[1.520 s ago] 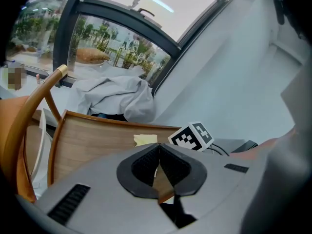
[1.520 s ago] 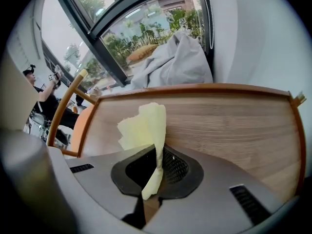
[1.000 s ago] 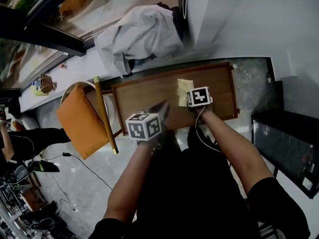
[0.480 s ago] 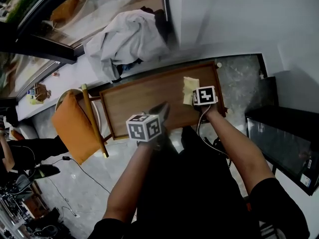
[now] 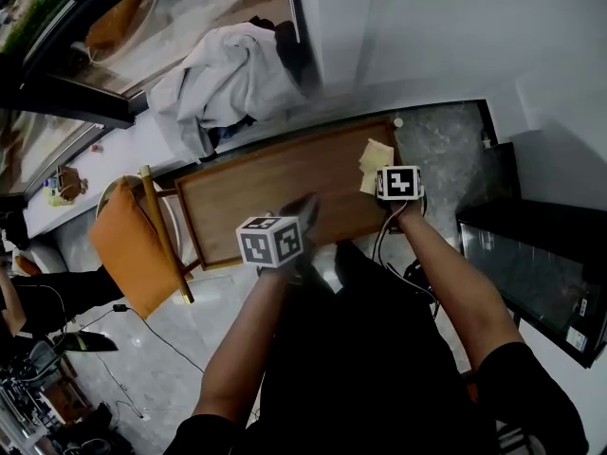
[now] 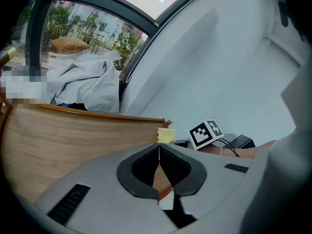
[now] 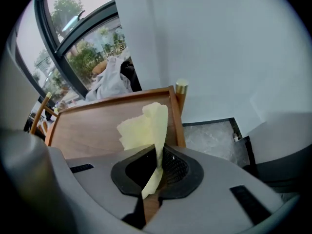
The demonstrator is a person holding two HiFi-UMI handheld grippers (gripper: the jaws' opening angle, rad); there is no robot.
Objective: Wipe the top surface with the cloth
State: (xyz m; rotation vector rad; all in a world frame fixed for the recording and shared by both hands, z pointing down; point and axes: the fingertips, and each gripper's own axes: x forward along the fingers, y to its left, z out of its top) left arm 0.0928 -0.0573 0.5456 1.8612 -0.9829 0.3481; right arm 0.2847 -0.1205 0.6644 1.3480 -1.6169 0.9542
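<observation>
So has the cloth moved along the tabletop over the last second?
Yes. In the head view the cloth, pinched in the right gripper, has slid toward the right end of the wooden table and now lies close to its right rim.

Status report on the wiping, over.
Right tongs shut on yellow cloth, at right end of wooden top. Left tongs shut, empty, over near edge. No obstacles on top.

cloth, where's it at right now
In the head view the yellow cloth sits at the right end of the wooden table, near its far right corner, pinched between the jaws of the right gripper.
</observation>
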